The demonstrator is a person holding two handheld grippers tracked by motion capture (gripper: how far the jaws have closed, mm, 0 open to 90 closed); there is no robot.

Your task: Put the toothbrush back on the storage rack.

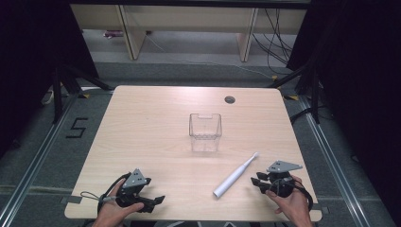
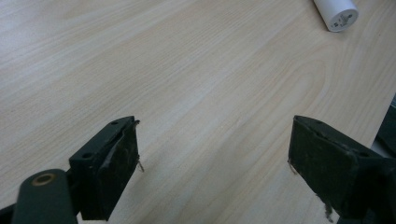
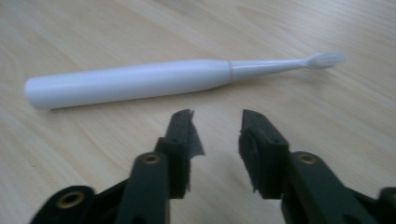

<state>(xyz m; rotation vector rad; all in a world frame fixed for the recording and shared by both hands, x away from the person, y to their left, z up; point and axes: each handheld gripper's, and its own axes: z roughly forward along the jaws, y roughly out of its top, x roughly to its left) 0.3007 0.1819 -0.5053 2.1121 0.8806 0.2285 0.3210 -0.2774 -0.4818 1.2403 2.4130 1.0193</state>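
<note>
2 claws near a toothbrush (image 1: 235,176), none gripping.
Right claw (image 3: 217,122), narrowly parted and empty, must advance and close on it; left claw (image 2: 212,154) waits wide, lower left of the tabletop (image 1: 156,118).

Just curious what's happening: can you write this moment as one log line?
right gripper: open, empty, facing toothbrush | left gripper: open, empty | toothbrush: lying on table | clear container: upright, empty
</note>
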